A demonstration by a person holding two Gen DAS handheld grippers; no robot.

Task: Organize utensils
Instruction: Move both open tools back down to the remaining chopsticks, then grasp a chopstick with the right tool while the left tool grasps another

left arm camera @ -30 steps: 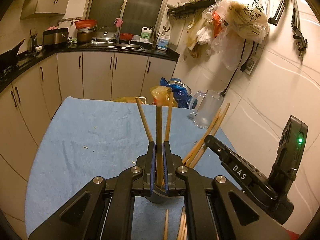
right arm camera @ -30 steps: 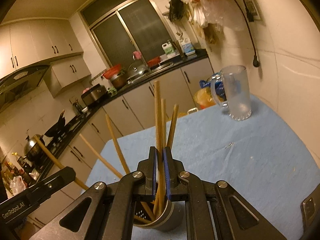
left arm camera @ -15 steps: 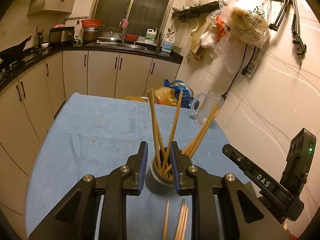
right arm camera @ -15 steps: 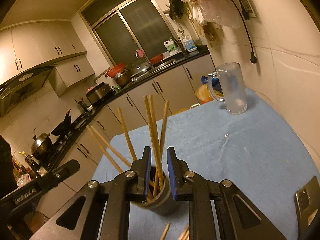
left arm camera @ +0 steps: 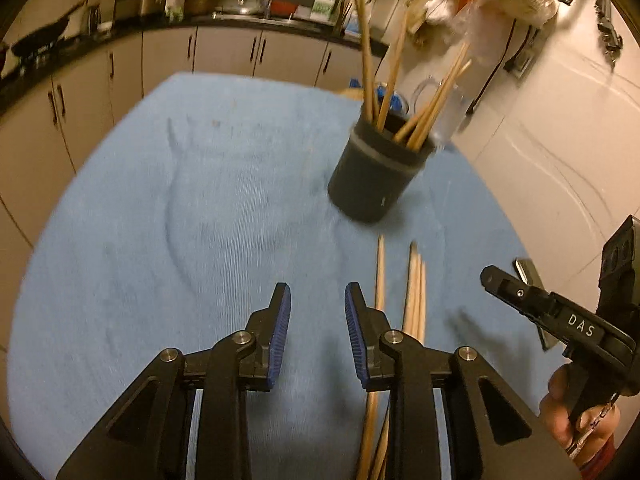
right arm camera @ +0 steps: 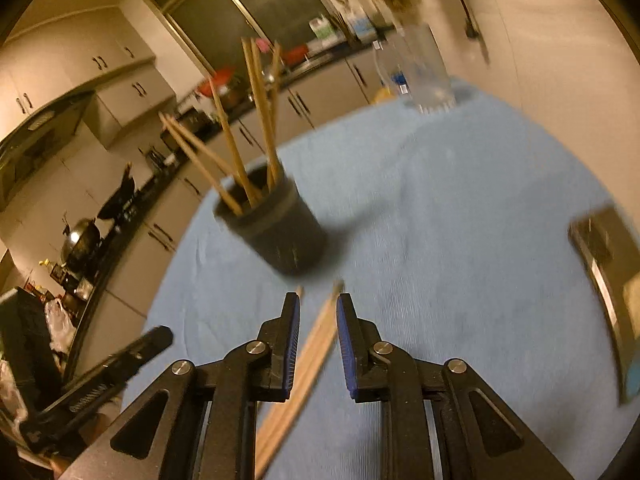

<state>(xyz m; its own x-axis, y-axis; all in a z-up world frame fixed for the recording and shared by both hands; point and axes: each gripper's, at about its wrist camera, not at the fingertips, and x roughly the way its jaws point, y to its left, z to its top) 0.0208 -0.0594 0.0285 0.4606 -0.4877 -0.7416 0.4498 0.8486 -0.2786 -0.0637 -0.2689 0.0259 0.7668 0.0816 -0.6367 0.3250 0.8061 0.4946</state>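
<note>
A dark round holder (left arm camera: pixel 376 176) stands on the blue cloth with several wooden chopsticks (left arm camera: pixel 400 76) upright in it; it also shows in the right wrist view (right arm camera: pixel 280 228). Loose chopsticks (left arm camera: pixel 414 292) lie on the cloth in front of it. My left gripper (left arm camera: pixel 317 300) is open and empty, just left of those loose chopsticks. My right gripper (right arm camera: pixel 318 308) is open, with loose chopsticks (right arm camera: pixel 316 344) lying on the cloth between its fingers. The right gripper's body shows in the left wrist view at the right edge.
A clear glass mug (right arm camera: pixel 424 68) stands at the far side of the table near the wall. A flat dark phone-like object (right arm camera: pixel 604 248) lies at the table's right edge. Kitchen cabinets (left arm camera: pixel 224 52) run behind the blue cloth (left arm camera: pixel 180 220).
Both grippers let go of the chopsticks they held in the holder, opened, and pulled back and down toward the loose chopsticks on the cloth.
</note>
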